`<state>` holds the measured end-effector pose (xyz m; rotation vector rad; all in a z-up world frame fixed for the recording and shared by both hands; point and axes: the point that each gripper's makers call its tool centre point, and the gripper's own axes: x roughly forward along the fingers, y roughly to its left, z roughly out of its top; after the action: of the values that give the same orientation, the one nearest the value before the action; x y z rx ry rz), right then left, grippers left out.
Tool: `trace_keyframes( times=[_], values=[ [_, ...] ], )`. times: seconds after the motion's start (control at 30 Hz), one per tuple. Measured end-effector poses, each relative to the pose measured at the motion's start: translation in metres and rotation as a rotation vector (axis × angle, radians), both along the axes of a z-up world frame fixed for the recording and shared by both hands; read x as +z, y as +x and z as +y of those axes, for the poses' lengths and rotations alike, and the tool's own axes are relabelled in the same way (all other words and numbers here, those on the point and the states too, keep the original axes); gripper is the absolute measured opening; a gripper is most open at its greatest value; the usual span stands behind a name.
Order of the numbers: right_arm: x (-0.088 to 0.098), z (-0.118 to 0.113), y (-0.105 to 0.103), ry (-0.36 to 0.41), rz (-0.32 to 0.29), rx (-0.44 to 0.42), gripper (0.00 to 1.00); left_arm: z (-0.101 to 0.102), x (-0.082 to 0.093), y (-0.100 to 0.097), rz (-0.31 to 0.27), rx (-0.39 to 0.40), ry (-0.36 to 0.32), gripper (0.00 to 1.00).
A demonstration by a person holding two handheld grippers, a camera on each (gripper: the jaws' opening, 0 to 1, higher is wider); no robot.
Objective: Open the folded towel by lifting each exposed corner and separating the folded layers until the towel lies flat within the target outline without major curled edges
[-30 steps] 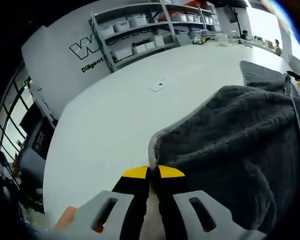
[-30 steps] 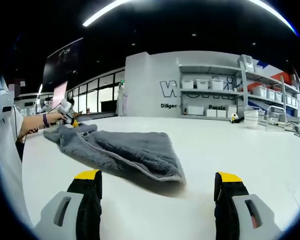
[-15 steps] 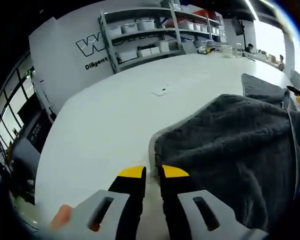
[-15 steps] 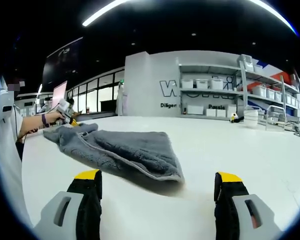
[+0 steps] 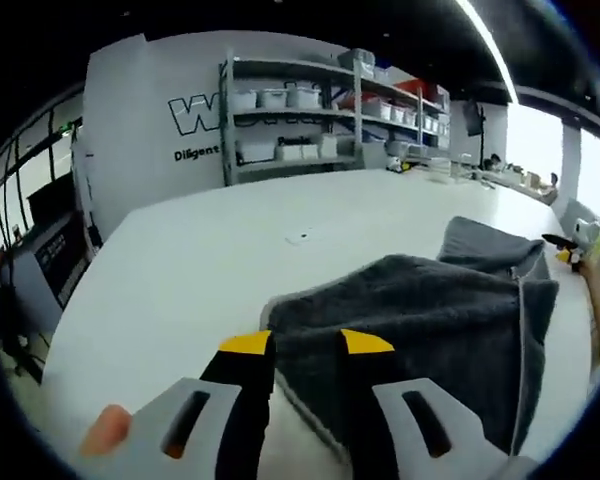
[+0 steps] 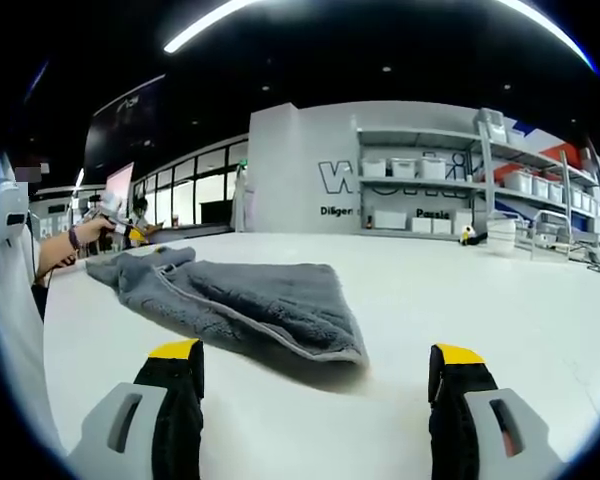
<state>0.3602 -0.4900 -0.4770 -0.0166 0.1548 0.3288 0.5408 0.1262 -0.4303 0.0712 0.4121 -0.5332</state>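
Tabletop (image 6: 500, 300), white and broad, runs ahead of both grippers. Grey towel (image 6: 250, 300) lies rumpled on it, folded layers overlapping, just ahead of the right gripper (image 6: 315, 375) and a little to its left; that gripper's jaws stand wide apart, touching nothing. In the left gripper view, the left gripper (image 5: 293, 345) has a narrow gap between its yellow tips, and the towel's (image 5: 420, 320) near corner sits just beyond them, apparently loose.
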Motion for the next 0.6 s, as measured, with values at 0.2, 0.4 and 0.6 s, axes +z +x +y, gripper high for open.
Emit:
trace_keyframes(
  times=[0.2, 0.4, 0.6],
  values=[
    [0.0, 0.0, 0.0, 0.003, -0.001, -0.002, 0.95, -0.019, 0.01, -0.027, -0.014, -0.069, -0.143, 0.32],
    [0.0, 0.0, 0.0, 0.006, -0.002, 0.0, 0.95, -0.025, 0.01, -0.048, -0.042, -0.099, -0.189, 0.47],
    [0.001, -0.001, 0.0, 0.009, -0.005, 0.0, 0.95, -0.036, 0.009, -0.069, -0.047, -0.144, -0.191, 0.75]
  ],
)
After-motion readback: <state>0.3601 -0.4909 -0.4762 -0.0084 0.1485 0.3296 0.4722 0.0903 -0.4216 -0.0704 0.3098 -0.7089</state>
